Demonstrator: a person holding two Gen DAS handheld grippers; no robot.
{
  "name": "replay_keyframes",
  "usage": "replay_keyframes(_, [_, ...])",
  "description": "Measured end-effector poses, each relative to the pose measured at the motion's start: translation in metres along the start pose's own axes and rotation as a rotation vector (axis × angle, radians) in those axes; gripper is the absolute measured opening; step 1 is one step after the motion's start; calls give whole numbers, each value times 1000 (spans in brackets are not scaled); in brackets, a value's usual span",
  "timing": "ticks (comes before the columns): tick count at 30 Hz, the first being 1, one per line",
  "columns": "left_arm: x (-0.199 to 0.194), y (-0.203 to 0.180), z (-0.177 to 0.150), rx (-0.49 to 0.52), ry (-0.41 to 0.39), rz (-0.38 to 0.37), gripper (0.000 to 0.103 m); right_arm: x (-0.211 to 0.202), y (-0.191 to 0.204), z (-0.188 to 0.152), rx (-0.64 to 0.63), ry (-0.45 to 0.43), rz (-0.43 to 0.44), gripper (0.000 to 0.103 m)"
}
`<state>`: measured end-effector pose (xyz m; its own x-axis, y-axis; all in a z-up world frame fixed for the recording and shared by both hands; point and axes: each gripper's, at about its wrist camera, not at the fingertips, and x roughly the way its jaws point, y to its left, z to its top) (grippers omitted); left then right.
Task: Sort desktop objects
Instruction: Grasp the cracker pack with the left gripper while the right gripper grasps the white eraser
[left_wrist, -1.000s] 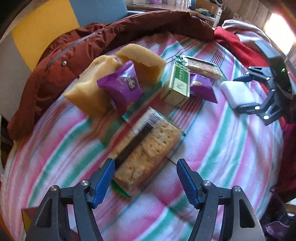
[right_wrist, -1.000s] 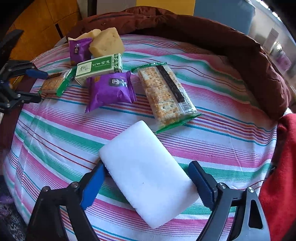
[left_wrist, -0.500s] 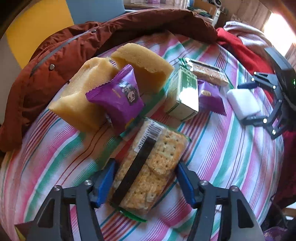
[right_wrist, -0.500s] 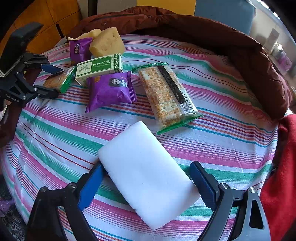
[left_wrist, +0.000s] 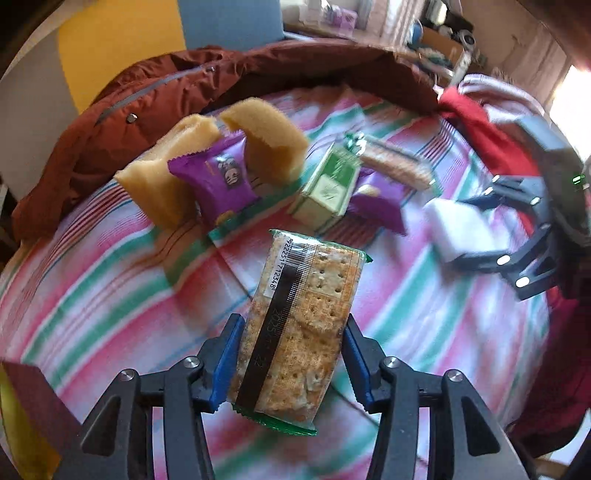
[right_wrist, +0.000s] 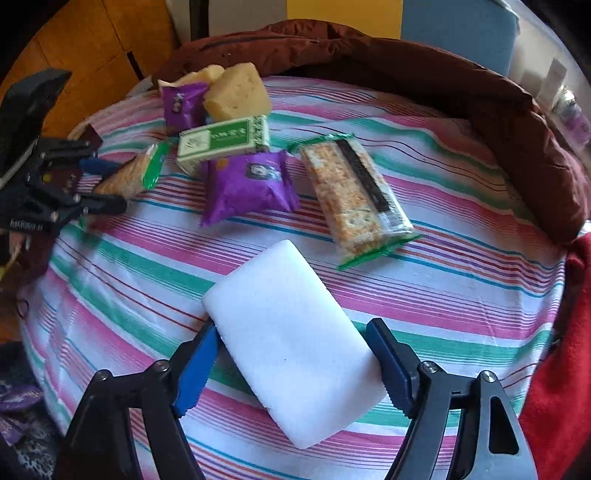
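My left gripper (left_wrist: 290, 360) is shut on a cracker pack (left_wrist: 295, 325) and holds it off the striped cloth; it also shows in the right wrist view (right_wrist: 129, 177). My right gripper (right_wrist: 295, 365) stands around a white sponge block (right_wrist: 291, 339) that lies on the cloth; the left finger touches it, the right finger has a small gap. A second cracker pack (right_wrist: 354, 195), two purple snack packets (right_wrist: 247, 184) (right_wrist: 183, 105), a green box (right_wrist: 221, 142) and two yellow sponges (right_wrist: 236, 92) lie beyond.
A dark red jacket (right_wrist: 461, 92) wraps the far edge of the round cloth-covered table (right_wrist: 461, 295). Red fabric (right_wrist: 565, 350) hangs at the right edge. The left gripper body (right_wrist: 33, 184) is at the table's left side.
My left gripper closed on the cracker pack and lifted it off the cloth. My right gripper stayed around the white sponge block, which has not moved.
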<state>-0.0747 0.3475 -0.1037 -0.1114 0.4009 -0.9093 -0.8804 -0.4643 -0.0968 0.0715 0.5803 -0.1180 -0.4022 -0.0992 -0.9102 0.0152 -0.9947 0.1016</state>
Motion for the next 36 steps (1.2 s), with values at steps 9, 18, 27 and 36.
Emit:
replay_keyframes(9, [-58, -18, -34, -140, -173, -5, 52, -10, 42, 5, 13, -39, 112, 79])
replay_keyframes(18, [-112, 5, -71, -314, -296, 113, 52, 4, 74, 22, 11, -50, 108, 79])
replay_keyframes(27, [-148, 37, -118, -432, -364, 269, 52, 0, 125, 43, -22, -75, 120, 80])
replay_keyframes(36, [-168, 60, -164, -505, -387, 358, 52, -6, 198, 68, -66, -129, 203, 80])
